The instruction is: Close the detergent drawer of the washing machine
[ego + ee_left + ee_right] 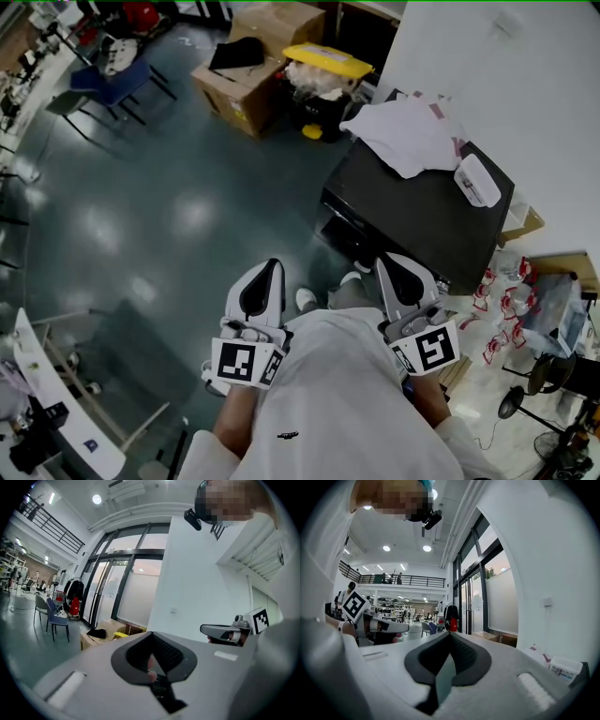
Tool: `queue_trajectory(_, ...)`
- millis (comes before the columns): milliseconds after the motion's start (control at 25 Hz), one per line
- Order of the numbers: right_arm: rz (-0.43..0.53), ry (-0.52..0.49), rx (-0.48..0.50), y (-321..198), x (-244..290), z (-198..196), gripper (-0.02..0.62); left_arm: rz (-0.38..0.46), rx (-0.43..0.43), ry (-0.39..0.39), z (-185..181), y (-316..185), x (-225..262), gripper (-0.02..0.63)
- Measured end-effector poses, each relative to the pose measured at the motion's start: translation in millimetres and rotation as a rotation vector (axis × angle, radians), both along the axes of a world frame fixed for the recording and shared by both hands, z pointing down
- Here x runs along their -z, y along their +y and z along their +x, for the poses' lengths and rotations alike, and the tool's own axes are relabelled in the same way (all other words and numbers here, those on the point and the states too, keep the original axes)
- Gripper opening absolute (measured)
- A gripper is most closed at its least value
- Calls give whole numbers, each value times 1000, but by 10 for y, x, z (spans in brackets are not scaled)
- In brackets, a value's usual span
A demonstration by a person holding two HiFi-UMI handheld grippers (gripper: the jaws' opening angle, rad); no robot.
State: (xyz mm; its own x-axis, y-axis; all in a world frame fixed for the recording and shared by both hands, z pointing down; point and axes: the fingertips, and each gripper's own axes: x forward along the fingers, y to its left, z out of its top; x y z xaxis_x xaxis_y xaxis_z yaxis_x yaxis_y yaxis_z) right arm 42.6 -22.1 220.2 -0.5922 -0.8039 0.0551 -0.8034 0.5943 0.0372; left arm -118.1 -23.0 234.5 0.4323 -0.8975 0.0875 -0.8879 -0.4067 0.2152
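Seen from the head view looking steeply down, a person in a white top holds two white plastic grippers close to the chest, each carrying a cube with black-and-white square markers. The left gripper (268,276) (152,637) has its dark-padded jaws closed tip to tip, with nothing held. The right gripper (397,272) (450,637) is the same: its tips meet and it holds nothing.

Just ahead and to the right stands the black box-shaped washing machine (427,220), against a white wall and well apart from both grippers. Its detergent drawer cannot be made out on the shadowed front. A crumpled white cloth (408,131) and a small white oblong container (476,180) lie on its lid.

Farther off on the glossy grey-green floor (169,206) are brown cardboard boxes (246,92) and a bin with a yellow lid (328,60).
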Motion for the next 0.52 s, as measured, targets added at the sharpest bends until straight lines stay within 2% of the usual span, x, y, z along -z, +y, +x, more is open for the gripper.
queue_trajectory(520, 2, 3, -1, -75, 33, -25, 2, -6, 1, 5, -25, -61, -19, 17)
